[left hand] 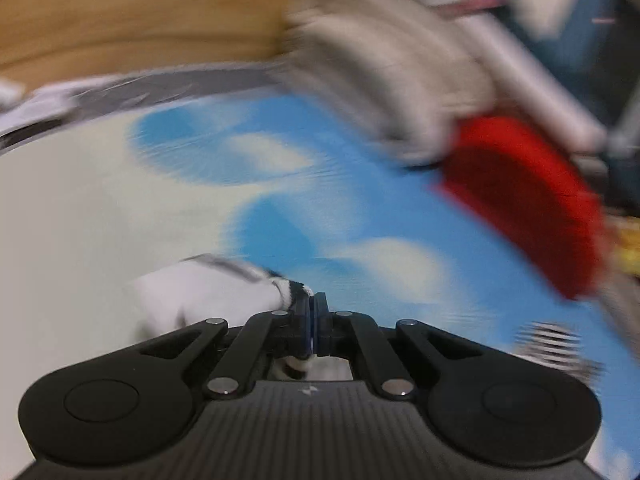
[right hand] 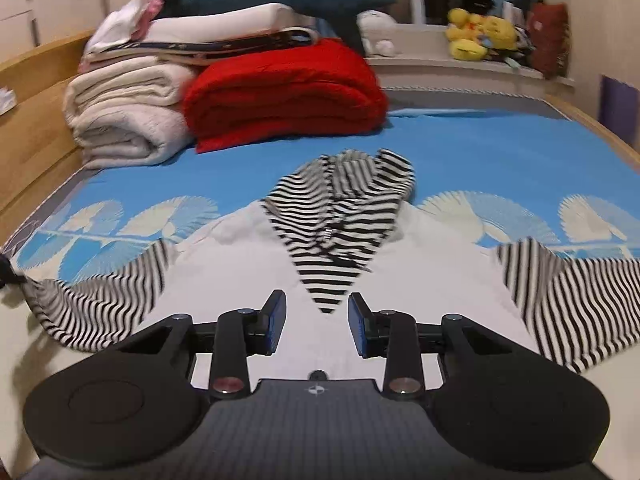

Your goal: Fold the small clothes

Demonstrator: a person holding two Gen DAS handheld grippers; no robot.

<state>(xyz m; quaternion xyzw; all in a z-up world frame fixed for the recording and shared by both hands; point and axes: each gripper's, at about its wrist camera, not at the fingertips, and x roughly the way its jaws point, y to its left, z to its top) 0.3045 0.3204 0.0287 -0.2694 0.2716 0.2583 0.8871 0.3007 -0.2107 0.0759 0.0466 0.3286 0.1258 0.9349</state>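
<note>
1. The right gripper [right hand: 317, 326] sits nearest the lens in the right wrist view, its jaws parted with nothing between them, poised over the white body of the small garment [right hand: 256, 280].
2. The blue and cream bedspread [right hand: 480, 152] covers the bed under everything.
3. The garment lies spread flat on that bedspread, with a striped sleeve out to each side and its striped hood [right hand: 340, 216] bunched at the middle.
4. A red folded blanket [right hand: 284, 96] rests behind the hood, touching a cream rolled blanket [right hand: 124, 120] on its left.
5. The left gripper [left hand: 313, 320] is clenched on a striped edge of the garment [left hand: 208, 292], in a blurred view.
</note>
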